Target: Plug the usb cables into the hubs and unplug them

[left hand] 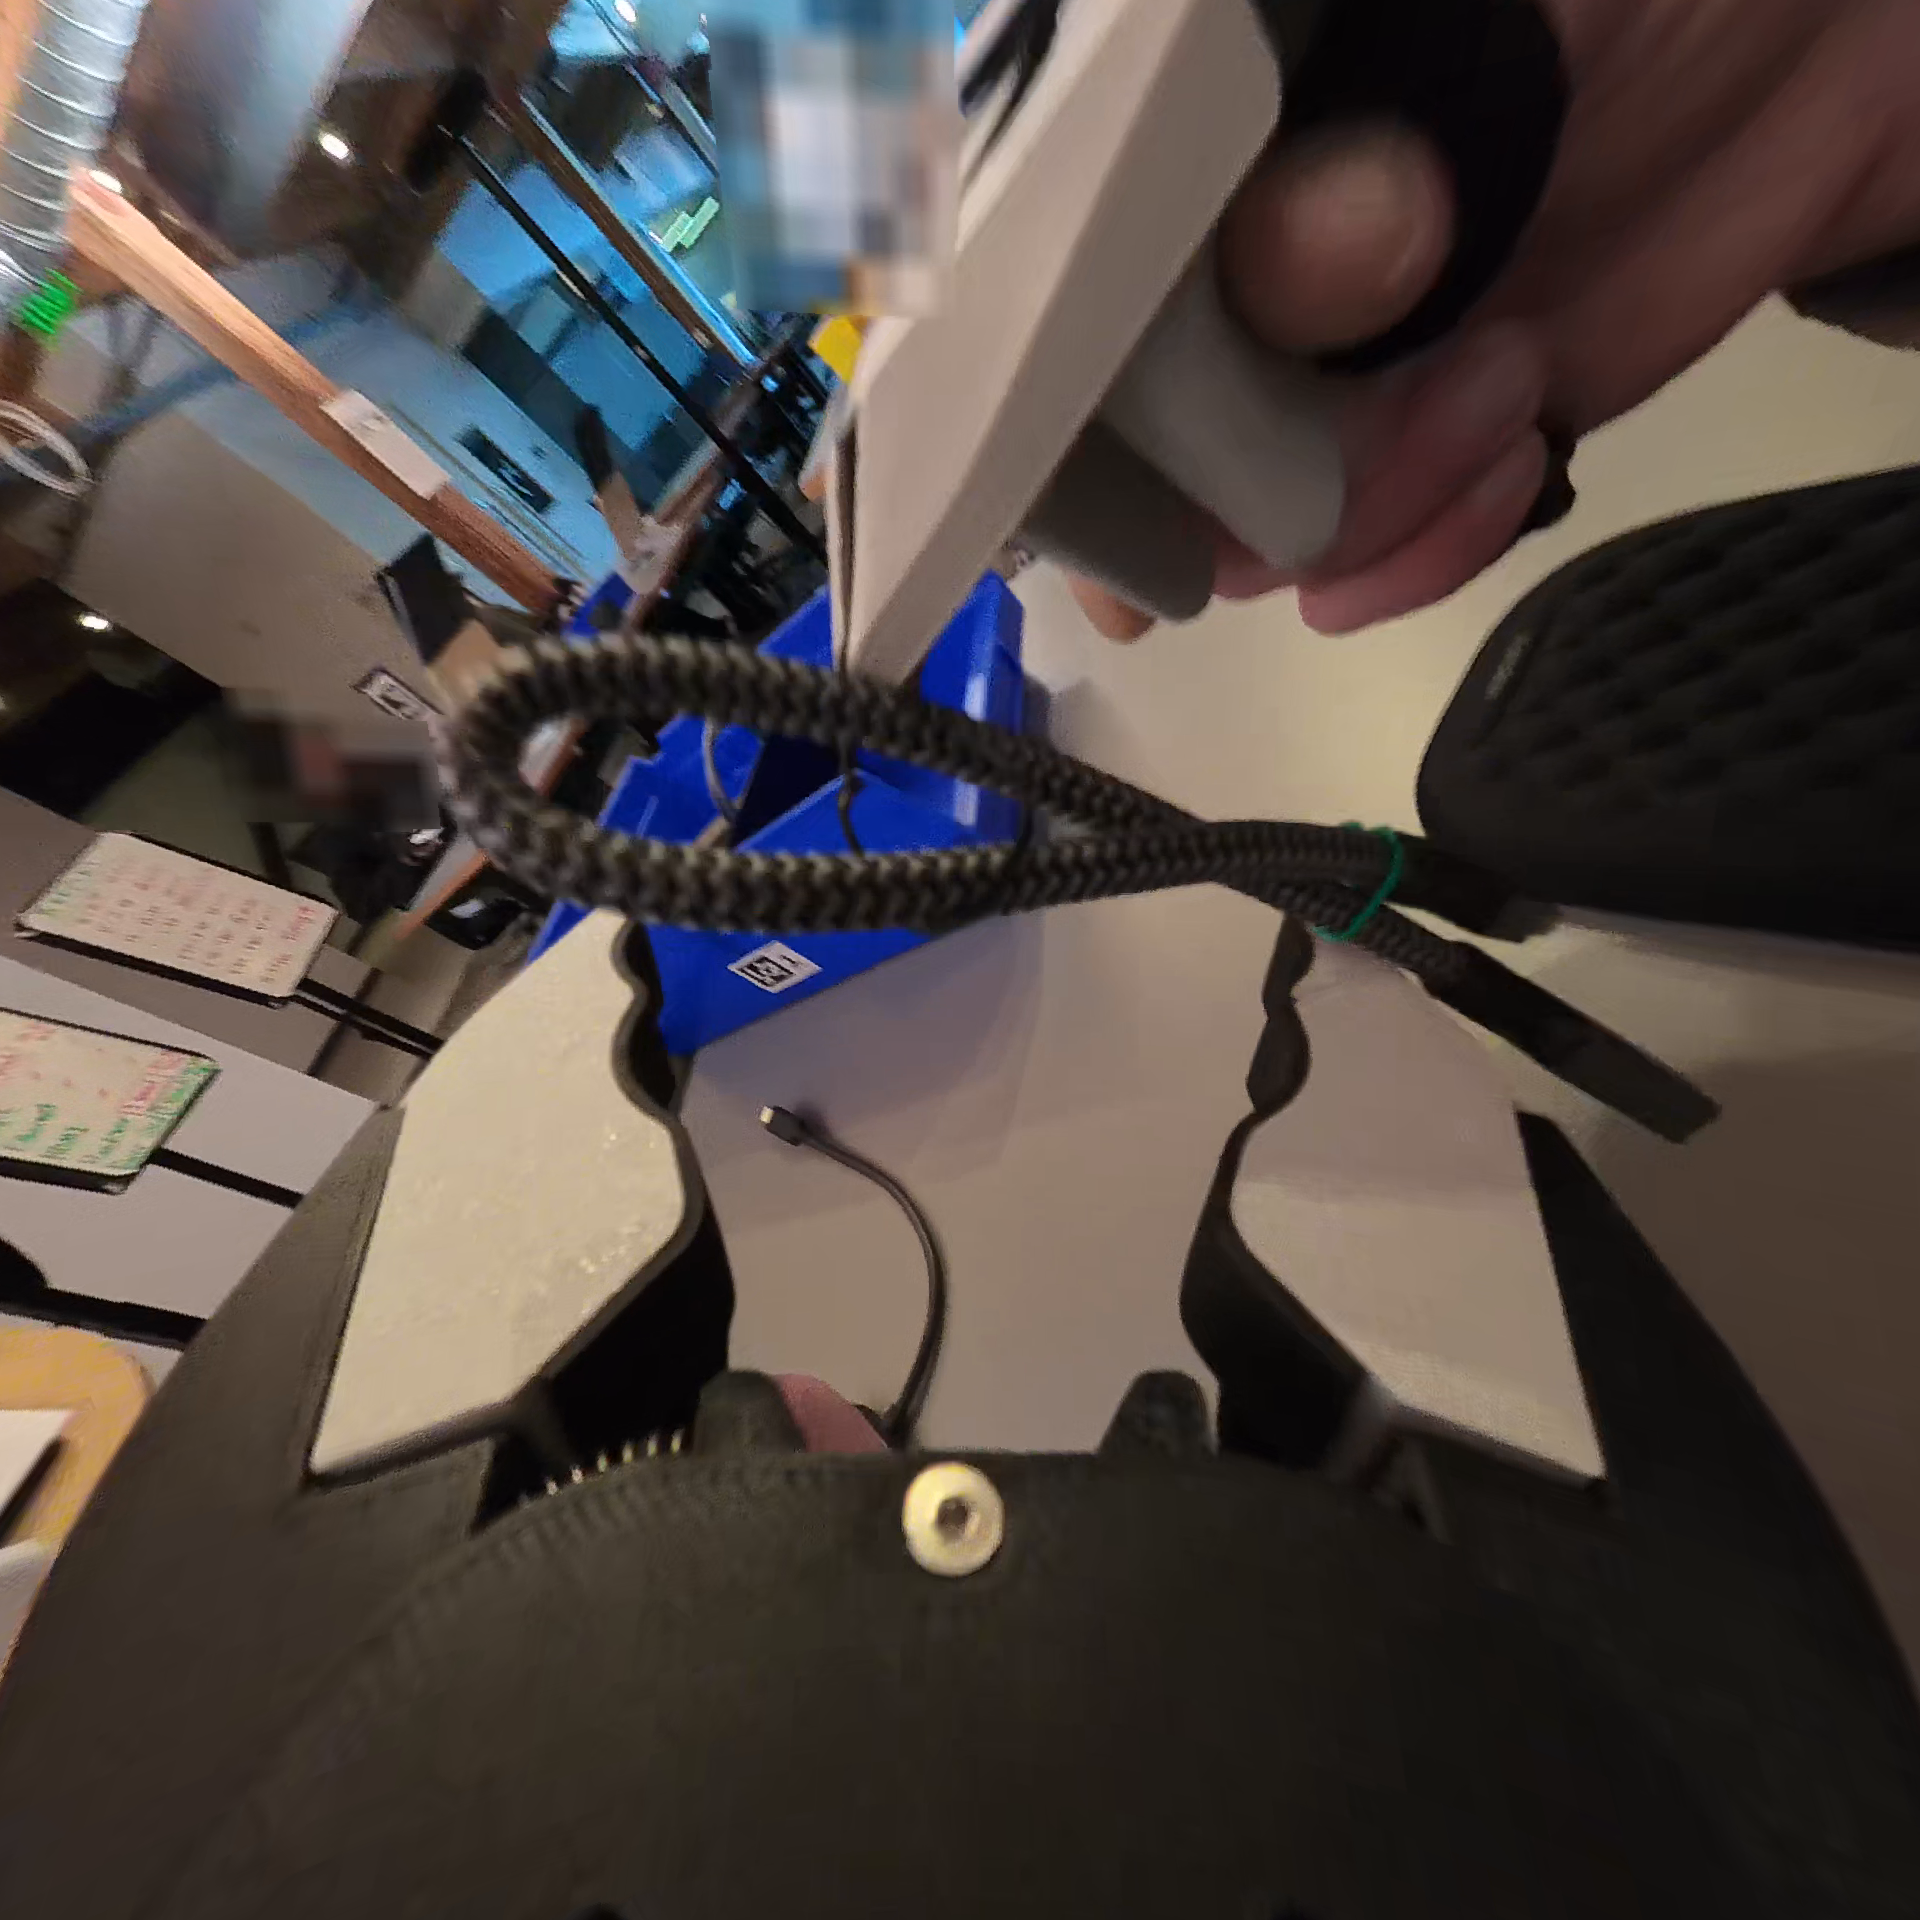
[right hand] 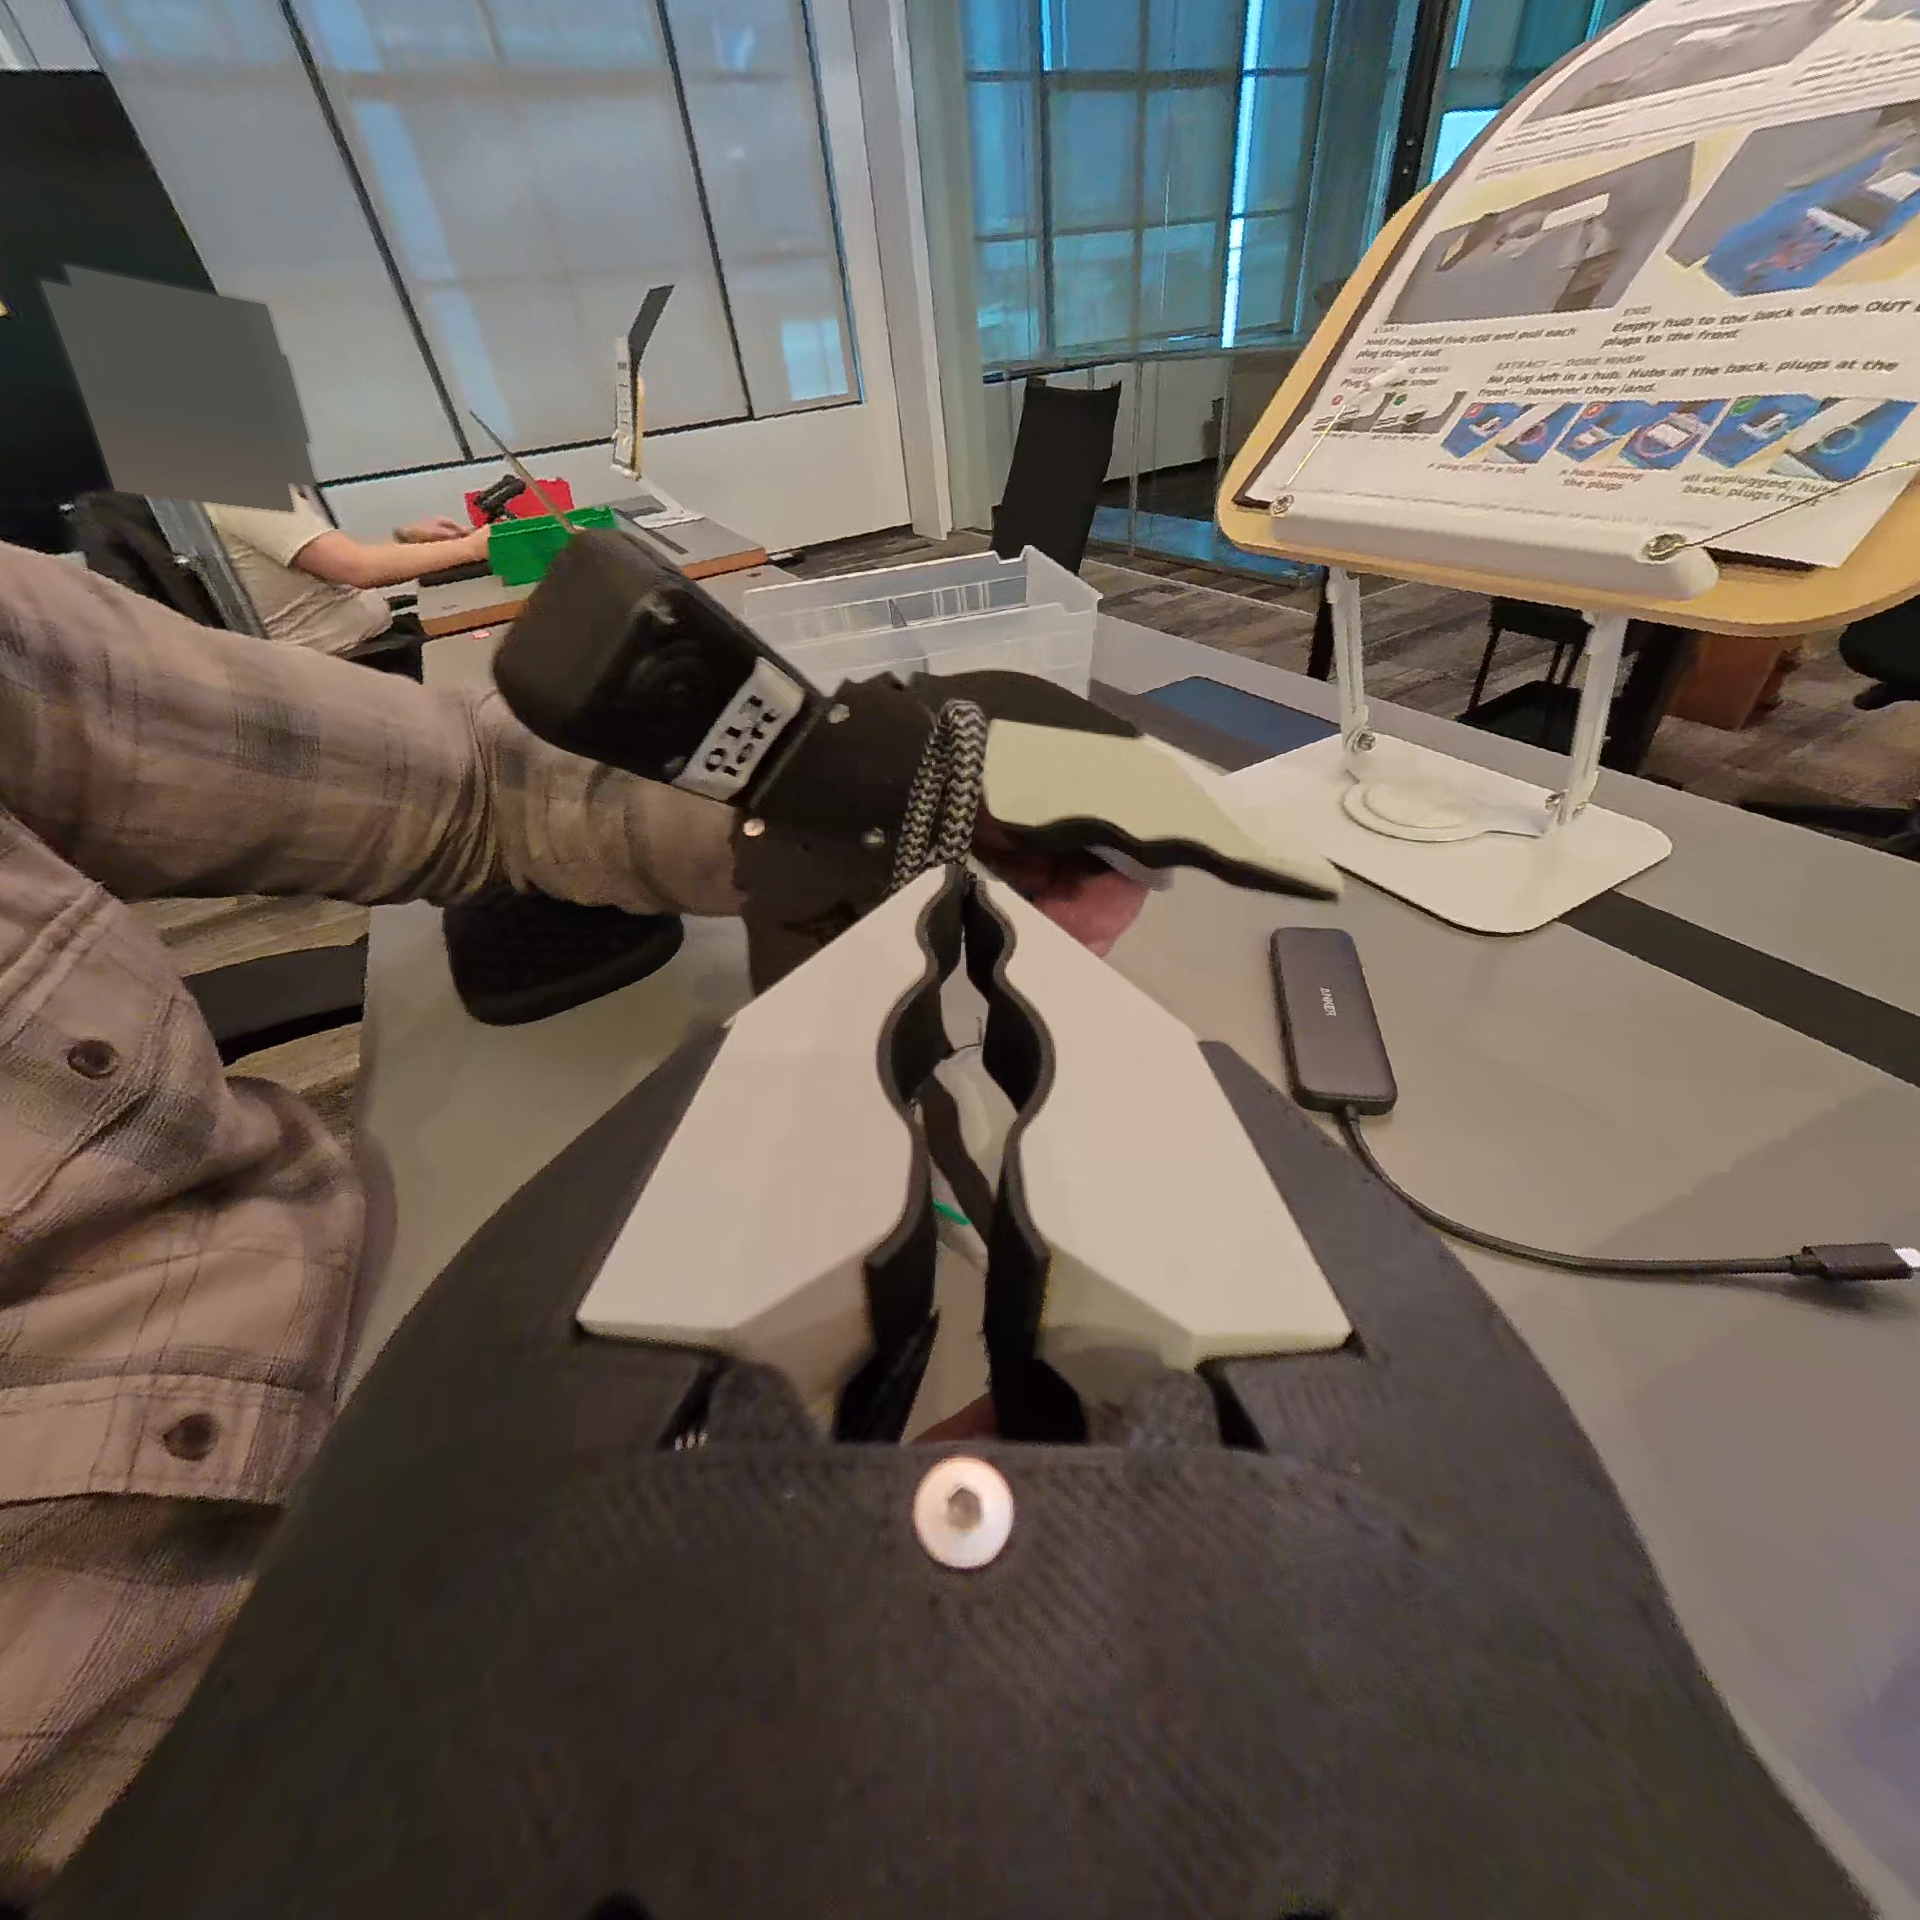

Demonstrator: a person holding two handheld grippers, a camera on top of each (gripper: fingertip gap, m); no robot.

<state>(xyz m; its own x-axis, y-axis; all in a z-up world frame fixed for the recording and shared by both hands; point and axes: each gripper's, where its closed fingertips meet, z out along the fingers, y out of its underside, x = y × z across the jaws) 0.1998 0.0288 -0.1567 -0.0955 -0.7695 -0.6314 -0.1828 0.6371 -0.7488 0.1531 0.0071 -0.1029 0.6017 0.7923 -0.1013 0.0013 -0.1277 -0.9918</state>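
Note:
A coiled black-and-grey braided usb cable (left hand: 748, 862), bound by a green tie (left hand: 1371, 883), hangs in the air across the tips of my left gripper (left hand: 961, 1029), which is open and empty. My right gripper (right hand: 961, 899) is shut on this cable; the loop (right hand: 945, 790) rises above its tips. The black ends and green tie show through the gap lower down. The right gripper's pale finger (left hand: 1039, 343) meets the loop in the left wrist view. A dark grey hub (right hand: 1330, 1018) lies on the table to the right, its own lead ending in a loose plug (right hand: 1849, 1262).
A blue bin (left hand: 831, 966) stands on the grey table (left hand: 1039, 1195) beyond the loop. A thin black cable with a small plug (left hand: 790, 1122) lies under my left gripper. A white stand with an instruction sheet (right hand: 1455, 842), a clear bin (right hand: 935, 613) and a black mesh pad (right hand: 561, 956) are nearby. The grippers' ends are close to 6 centimetres from one another. Measured from the fingertips, the loose plug (right hand: 1849, 1262) is 25 centimetres or so from the left gripper and 30 centimetres from the right. Seen from the left wrist view (left hand: 784, 1120) as well.

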